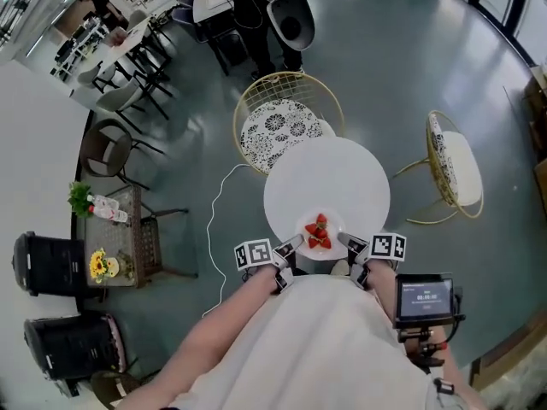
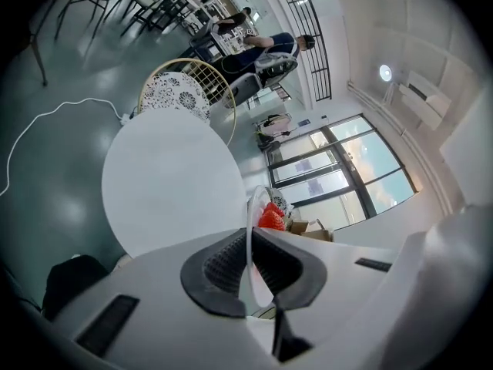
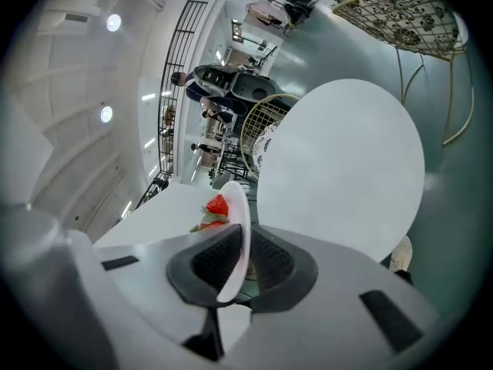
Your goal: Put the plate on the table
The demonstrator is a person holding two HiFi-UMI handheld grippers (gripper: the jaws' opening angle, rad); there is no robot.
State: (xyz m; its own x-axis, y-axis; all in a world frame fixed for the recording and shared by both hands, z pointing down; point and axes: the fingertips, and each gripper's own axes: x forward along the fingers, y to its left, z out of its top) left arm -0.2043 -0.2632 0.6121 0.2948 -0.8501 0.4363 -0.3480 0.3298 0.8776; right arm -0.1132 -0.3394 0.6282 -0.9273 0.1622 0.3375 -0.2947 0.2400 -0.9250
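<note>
A small white plate (image 1: 308, 226) with red strawberries (image 1: 319, 233) hangs over the near edge of the round white table (image 1: 333, 182). My left gripper (image 1: 292, 248) is shut on the plate's left rim and my right gripper (image 1: 352, 244) is shut on its right rim. In the left gripper view the plate (image 2: 250, 230) stands edge-on between the dark pads (image 2: 223, 264), strawberries (image 2: 271, 216) beyond. In the right gripper view the plate (image 3: 237, 230) is likewise pinched at the rim, with the strawberries (image 3: 217, 206) to its left and the table (image 3: 339, 168) ahead.
A gold wire chair with a patterned cushion (image 1: 278, 126) stands behind the table, another gold chair (image 1: 453, 169) to its right. A white cable (image 1: 218, 212) runs over the floor at the left. A side table with flowers (image 1: 107, 237) stands far left. People sit at the back.
</note>
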